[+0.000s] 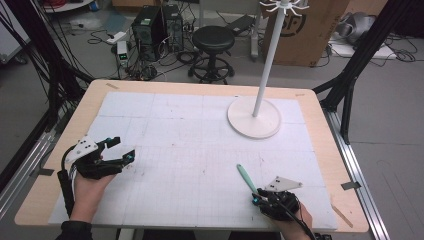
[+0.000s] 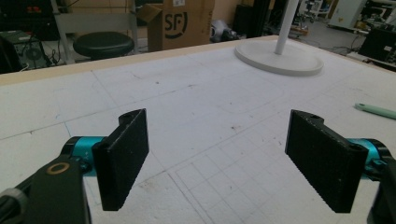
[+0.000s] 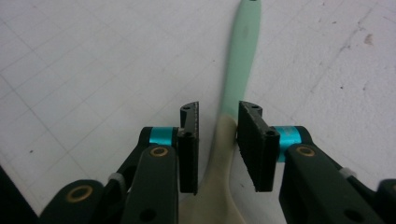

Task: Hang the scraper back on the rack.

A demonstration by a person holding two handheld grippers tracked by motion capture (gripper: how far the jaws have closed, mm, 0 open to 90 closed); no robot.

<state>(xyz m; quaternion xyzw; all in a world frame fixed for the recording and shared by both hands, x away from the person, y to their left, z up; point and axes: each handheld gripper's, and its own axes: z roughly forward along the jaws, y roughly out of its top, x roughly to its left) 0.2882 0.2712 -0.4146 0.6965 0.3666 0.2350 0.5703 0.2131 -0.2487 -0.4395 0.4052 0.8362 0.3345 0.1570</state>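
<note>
A slim utensil (image 1: 246, 178) with a mint-green handle (image 3: 243, 60) and a cream end lies on the white gridded mat (image 1: 190, 150), near the front right. My right gripper (image 1: 256, 197) sits low at its near end. In the right gripper view the jaws of this gripper (image 3: 218, 114) stand narrowly apart on either side of the utensil where green meets cream; the right pad touches it, and a gap shows at the left pad. My left gripper (image 1: 125, 147) hovers over the mat's left side, wide open (image 2: 217, 154) and empty. The utensil's tip (image 2: 376, 110) shows far to its right.
A white coat stand with a round base (image 1: 254, 120) occupies the back right of the mat; the base (image 2: 280, 58) also lies ahead in the left gripper view. Past the table's far edge are a black stool (image 1: 213, 40), a cardboard box (image 1: 305, 30) and computer cases.
</note>
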